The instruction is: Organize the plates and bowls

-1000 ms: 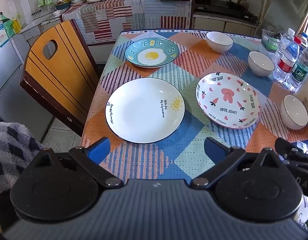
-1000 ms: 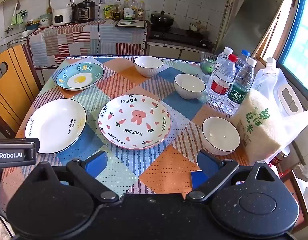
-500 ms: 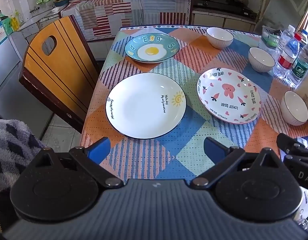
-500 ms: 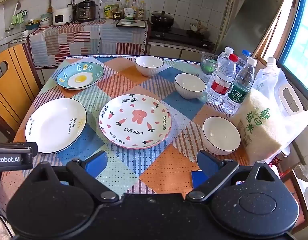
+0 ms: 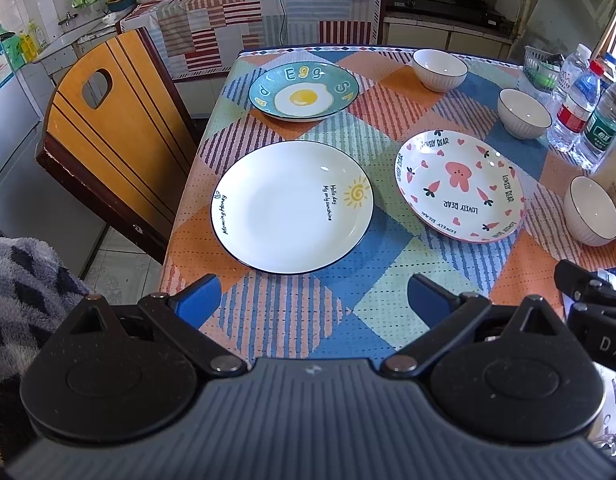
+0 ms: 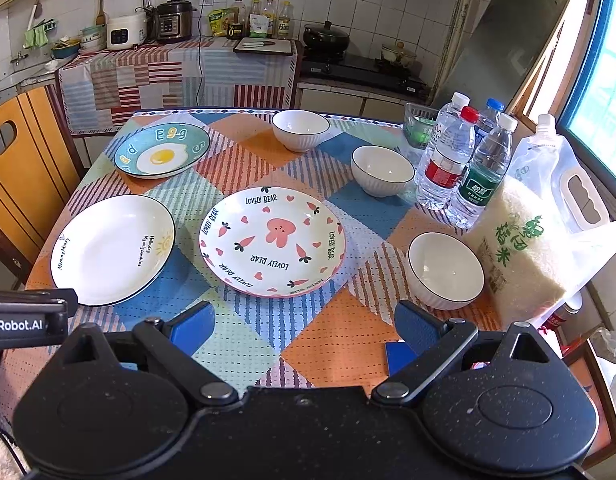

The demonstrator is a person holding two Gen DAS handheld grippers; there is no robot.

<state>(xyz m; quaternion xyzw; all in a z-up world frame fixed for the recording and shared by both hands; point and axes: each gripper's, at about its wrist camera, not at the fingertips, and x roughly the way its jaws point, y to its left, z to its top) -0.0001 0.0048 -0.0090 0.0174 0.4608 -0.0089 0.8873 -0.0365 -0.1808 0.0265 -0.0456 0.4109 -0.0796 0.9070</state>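
Three plates lie apart on the patchwork tablecloth: a white sun plate (image 5: 291,206) (image 6: 111,248), a pink bear plate (image 5: 460,186) (image 6: 271,240) and a teal egg plate (image 5: 303,90) (image 6: 161,150). Three white bowls stand along the right side: far (image 5: 440,69) (image 6: 300,130), middle (image 5: 524,112) (image 6: 382,170) and near (image 5: 594,210) (image 6: 446,270). My left gripper (image 5: 314,298) hovers open above the table's near edge, in front of the white plate. My right gripper (image 6: 303,326) is open too, short of the bear plate. Both hold nothing.
Water bottles (image 6: 464,164), a rice bag (image 6: 516,252) and a clear jug (image 6: 564,184) crowd the table's right edge. A green basket (image 6: 420,126) sits behind them. A wooden chair (image 5: 111,132) stands at the left. A blue card (image 6: 398,354) lies near the front edge.
The left gripper has pulled back and risen a little, so the plates sit higher in its view. The right gripper has hardly moved. Nothing on the table has shifted.
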